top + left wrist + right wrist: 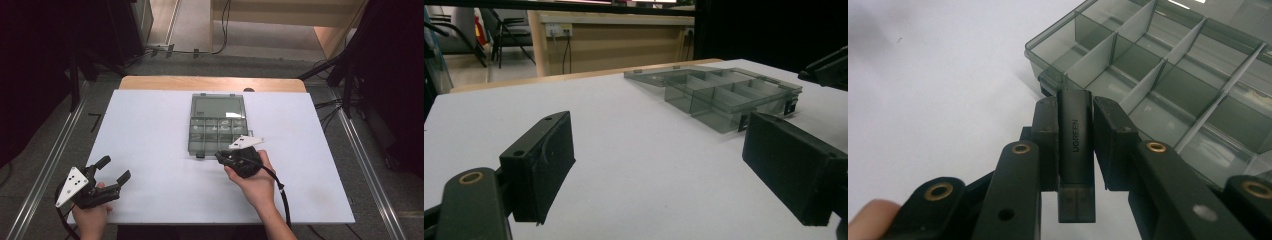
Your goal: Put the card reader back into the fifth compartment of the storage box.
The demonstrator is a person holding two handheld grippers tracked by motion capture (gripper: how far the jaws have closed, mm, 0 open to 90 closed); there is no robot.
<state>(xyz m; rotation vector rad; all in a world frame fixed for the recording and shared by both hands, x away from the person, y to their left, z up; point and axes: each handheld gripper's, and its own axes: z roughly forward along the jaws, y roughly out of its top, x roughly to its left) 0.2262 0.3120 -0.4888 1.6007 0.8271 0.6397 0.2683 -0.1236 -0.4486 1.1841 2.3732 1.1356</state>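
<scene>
UGREEN adapter (1076, 150): small dark grey stick, pinched between the jaws of your right gripper (1075, 125), lettering facing the camera, plug end pointing back toward the gripper body. It sits just off the near left corner of the organizer box (1168, 75), above the white table top, not inside any compartment.

In the high view your right gripper (226, 157) is at the front edge of the organizer box (218, 125), near its front middle, with your right hand (255, 181) wrapped around it and the cable trailing back toward you.

The box is smoky transparent plastic, lid open and lying flat on the far side, dividers forming several compartments. A few small items lie in the middle row; too small to tell what they are.

Your left gripper (116, 170) is well apart from the box, at the near left of the white table (150, 150), jaws spread wide with nothing between them. In the left gripper view the pads (544, 160) stand apart over bare white surface, with the box (724, 95) farther off to the right.
</scene>
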